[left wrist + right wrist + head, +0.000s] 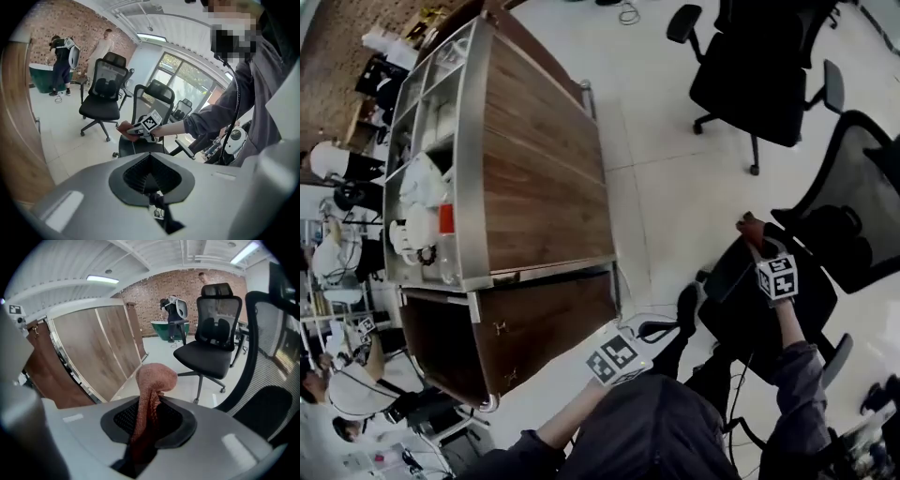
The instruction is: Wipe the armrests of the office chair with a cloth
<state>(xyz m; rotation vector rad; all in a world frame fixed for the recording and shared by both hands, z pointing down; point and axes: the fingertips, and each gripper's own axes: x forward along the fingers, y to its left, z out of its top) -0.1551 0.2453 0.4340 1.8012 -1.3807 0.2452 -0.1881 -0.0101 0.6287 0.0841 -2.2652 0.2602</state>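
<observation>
Cloth (150,380): reddish, bunched, clamped in the closed right gripper (757,246), with its loose end poking out past the jaws.

In the head view the cloth sat at the far end of the near armrest (727,274) of the office chair (741,323). We could not tell whether it was pressed on the pad or just above it. That armrest ran from lower left to upper right in the head view, with the near end toward the person and the far end toward the mesh backrest (862,216). We judged that a wipe would need to follow that line, pulling back toward the body.

The right forearm reached forward over the seat, with the gripper pointing away from the person and slightly down.

Left gripper (667,322): jaws together with nothing between them, held low by the lap near the chair's front edge and clear of both armrests. The right hand was plainly the nearer one.

The other armrest (836,359) lay across the seat, well apart from the cloth. We judged it would call for a reach across or a step round.
</observation>
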